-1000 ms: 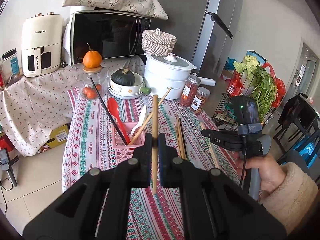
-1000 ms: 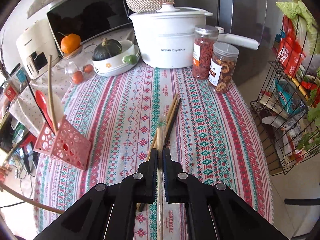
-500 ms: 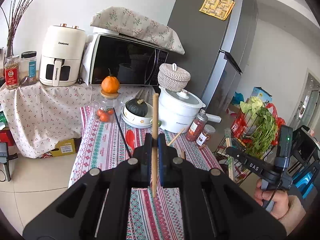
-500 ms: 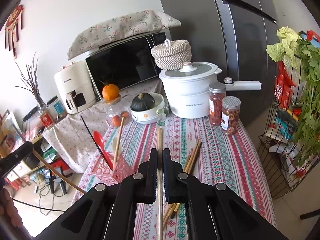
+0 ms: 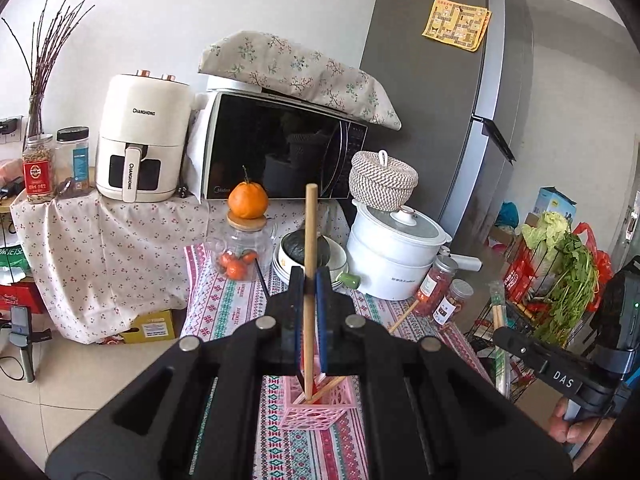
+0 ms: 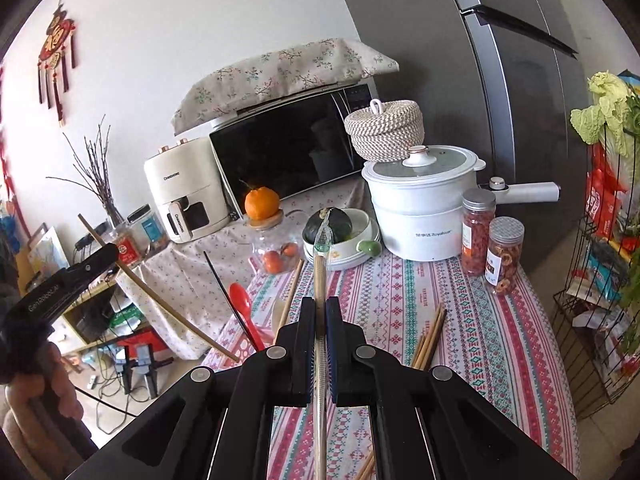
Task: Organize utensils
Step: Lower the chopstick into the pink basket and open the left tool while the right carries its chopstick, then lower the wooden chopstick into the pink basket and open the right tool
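My left gripper is shut on a bare wooden chopstick that stands upright. Its lower end hangs over the opening of the pink basket. My right gripper is shut on a pair of chopsticks in a clear wrapper, pointing away over the table. A red spoon, a black chopstick and a wooden chopstick stick out of the pink basket. Several loose chopsticks lie on the patterned tablecloth. The right wrist view shows the left gripper at the left.
At the table's far end stand a white pot, two jars, a bowl holding a dark squash and a glass jar with an orange on top. Behind are a microwave and an air fryer. A wire rack of vegetables stands right.
Both grippers rose and tipped upward, so the wall fills more of each view. The right one lifted the wrapped chopsticks off the table. The left one carried its chopstick over the pink basket.
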